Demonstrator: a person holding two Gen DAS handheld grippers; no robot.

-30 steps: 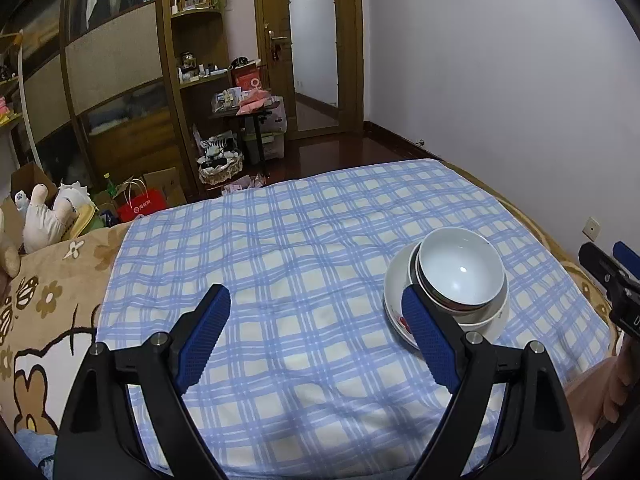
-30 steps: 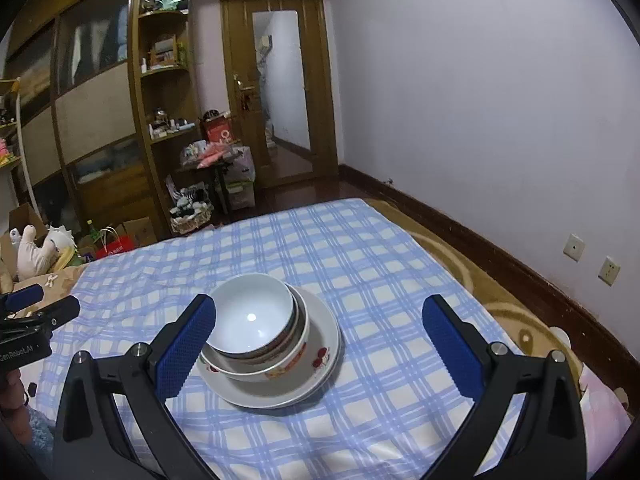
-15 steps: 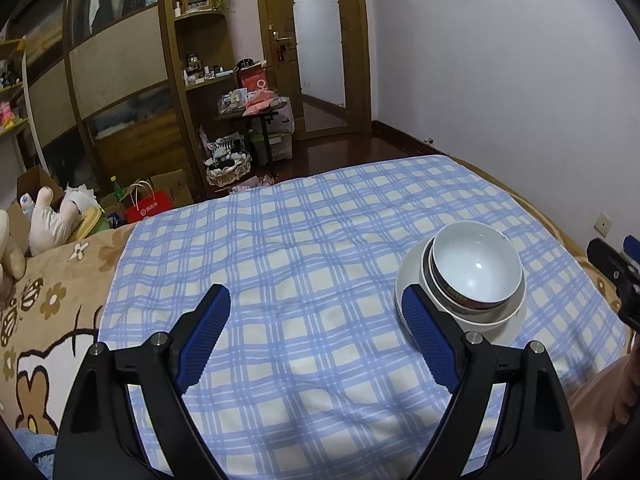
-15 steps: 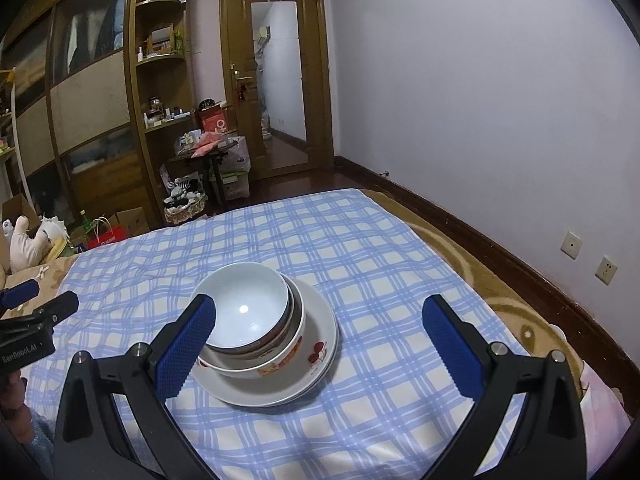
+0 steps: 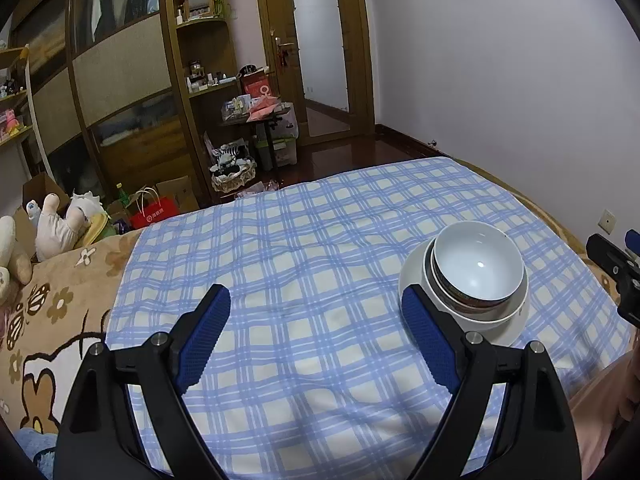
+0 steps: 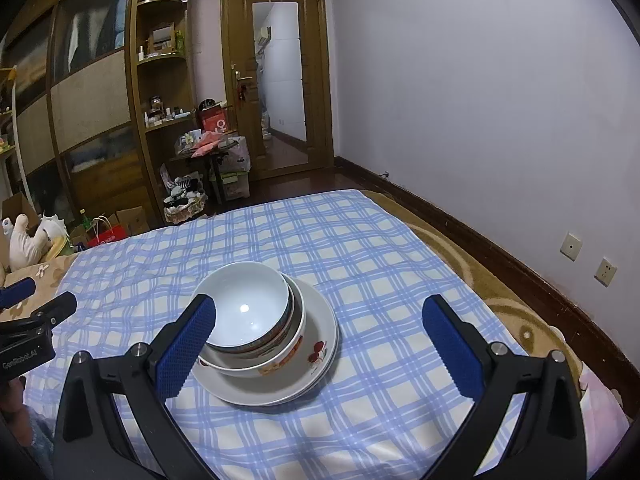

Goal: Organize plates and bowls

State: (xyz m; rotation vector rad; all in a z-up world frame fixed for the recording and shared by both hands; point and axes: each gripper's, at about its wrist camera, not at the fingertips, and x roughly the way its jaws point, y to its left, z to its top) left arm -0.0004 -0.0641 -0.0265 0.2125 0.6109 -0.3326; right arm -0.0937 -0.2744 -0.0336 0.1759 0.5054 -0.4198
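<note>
Hovering both grippers over the bed, I've got the left gripper [image 5: 316, 320] spread wide with nothing between its blue fingers [image 5: 204, 338], and the right gripper [image 6: 320, 334] just as wide and empty.

Just past the right gripper's left finger sits the stack: a white bowl [image 6: 246, 310] nested in a red-patterned bowl [image 6: 276, 362], both on a white plate [image 6: 320, 344] with a cherry print. From the left wrist view the stack lies off to the right, beside that gripper's right finger.

I judge this glazed ware to be stiff, slick and breakable, and fairly heavy as a stack. The mattress under the blue checked sheet [image 5: 300, 248] is soft, so the pile may rock if I nudge it. My pick is to pinch the top bowl's rim, one finger inside and one outside, and lift straight up.

Room is generous: the sheet to the left and beyond the stack is bare. The near edge of the bed is close to the plate, and the far side drops to the wooden floor [image 6: 304, 182], so I'd stay well in.
</note>
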